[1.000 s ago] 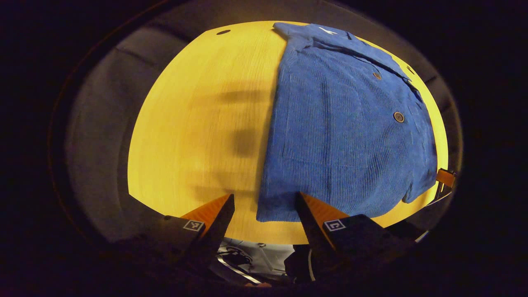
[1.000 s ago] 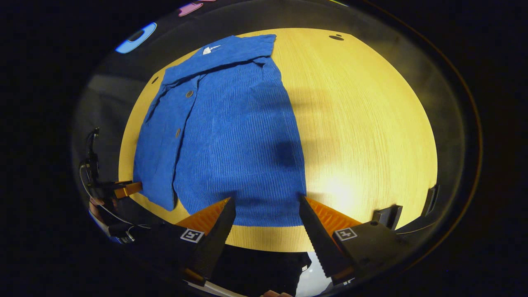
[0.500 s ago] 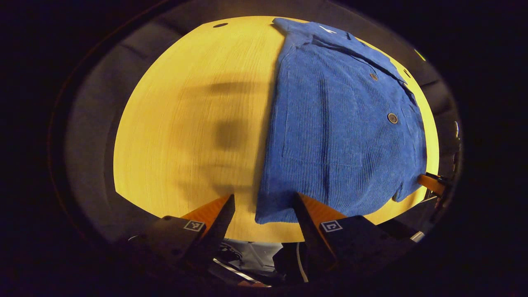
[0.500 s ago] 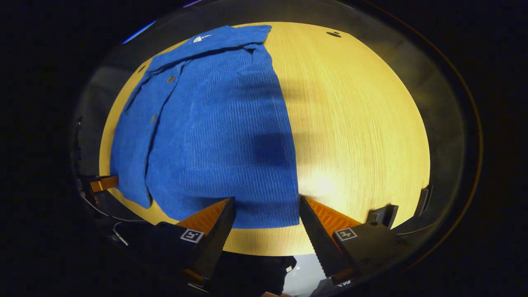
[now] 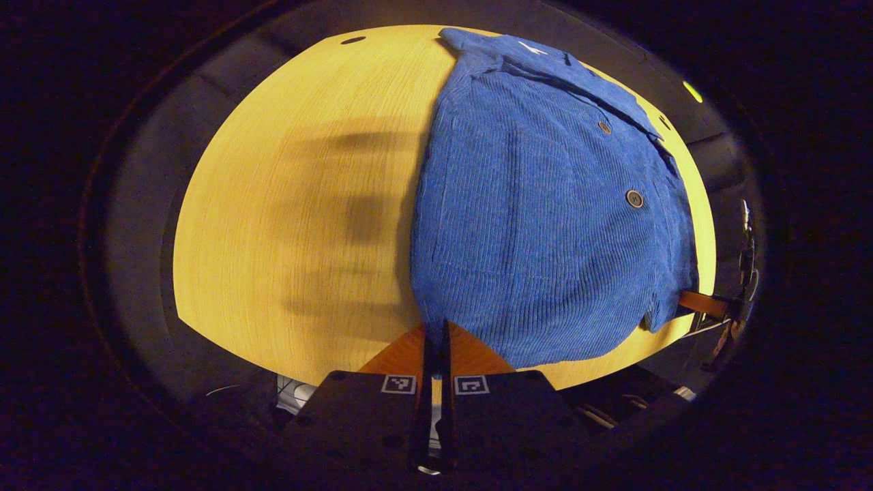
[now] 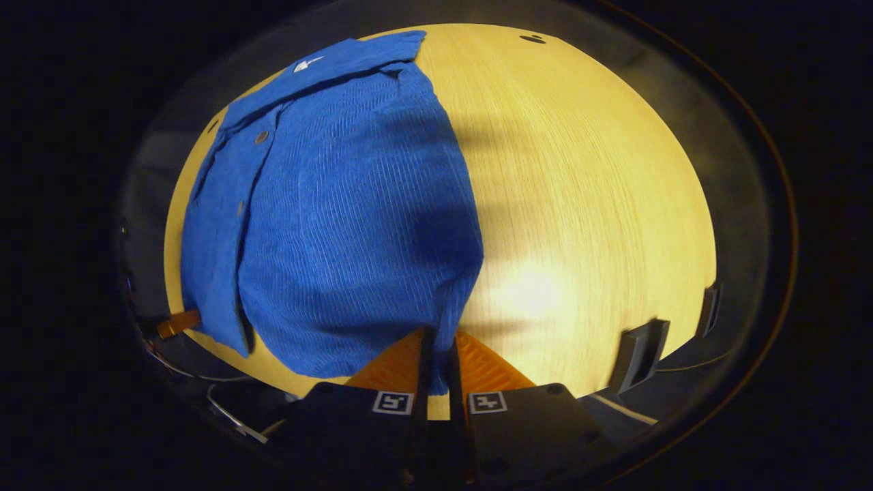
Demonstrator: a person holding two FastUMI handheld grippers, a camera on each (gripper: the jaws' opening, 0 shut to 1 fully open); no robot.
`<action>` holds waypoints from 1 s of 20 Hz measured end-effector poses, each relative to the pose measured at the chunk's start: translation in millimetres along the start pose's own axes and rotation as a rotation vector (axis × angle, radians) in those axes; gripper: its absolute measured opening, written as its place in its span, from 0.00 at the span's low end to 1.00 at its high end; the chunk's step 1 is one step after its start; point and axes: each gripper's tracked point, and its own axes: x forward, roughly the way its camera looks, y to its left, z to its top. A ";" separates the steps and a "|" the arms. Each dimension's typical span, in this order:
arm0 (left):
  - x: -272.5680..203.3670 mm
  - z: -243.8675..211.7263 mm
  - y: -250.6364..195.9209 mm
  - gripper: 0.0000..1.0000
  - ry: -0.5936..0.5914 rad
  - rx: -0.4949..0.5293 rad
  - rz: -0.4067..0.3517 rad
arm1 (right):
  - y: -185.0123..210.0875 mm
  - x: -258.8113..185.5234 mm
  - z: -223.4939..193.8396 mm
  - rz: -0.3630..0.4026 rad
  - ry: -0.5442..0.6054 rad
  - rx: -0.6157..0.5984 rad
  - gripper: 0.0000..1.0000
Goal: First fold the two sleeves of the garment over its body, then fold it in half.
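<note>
Sleeves looked done already, both grippers, left gripper [image 5: 434, 327] & right gripper [image 6: 436, 337], had fingers clamped on the shirt [image 5: 539, 218] hem corners at 6 o'clock, so next imo: lift & carry toward the collar [image 5: 545, 65] at 12.

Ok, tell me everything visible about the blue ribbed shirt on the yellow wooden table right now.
The blue ribbed corduroy-like shirt lies on the yellow wooden table, collar at the far end with a small white tag. Dark round buttons run down its front placket. Both sleeves look already folded in, leaving a narrow rectangle. Its near hem is pinched at both corners: the left gripper and right gripper are each shut on the cloth, which bunches up slightly there.
</note>
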 end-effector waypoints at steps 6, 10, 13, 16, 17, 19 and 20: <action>-47.7 22.1 -8.3 0.00 -0.082 -0.062 -0.128 | 16.0 -54.1 35.6 0.127 -0.062 0.107 0.06; -107.0 61.8 -16.5 0.00 -0.146 -0.043 -0.187 | 36.6 -115.1 83.4 0.189 -0.168 0.089 0.06; -153.2 109.8 -27.9 0.00 -0.229 -0.022 -0.225 | 61.9 -160.7 131.2 0.232 -0.269 0.051 0.06; -189.1 162.8 -39.5 0.00 -0.311 -0.010 -0.257 | 83.1 -196.1 192.3 0.272 -0.386 0.046 0.06; -197.9 182.0 -40.6 0.00 -0.338 -0.005 -0.249 | 89.0 -204.7 213.3 0.278 -0.416 0.041 0.06; -213.6 227.7 -43.7 0.00 -0.414 0.009 -0.237 | 97.3 -216.8 258.0 0.287 -0.476 0.052 0.06; -217.5 247.7 -46.5 0.00 -0.437 -0.001 -0.242 | 96.6 -224.7 282.4 0.290 -0.508 0.060 0.06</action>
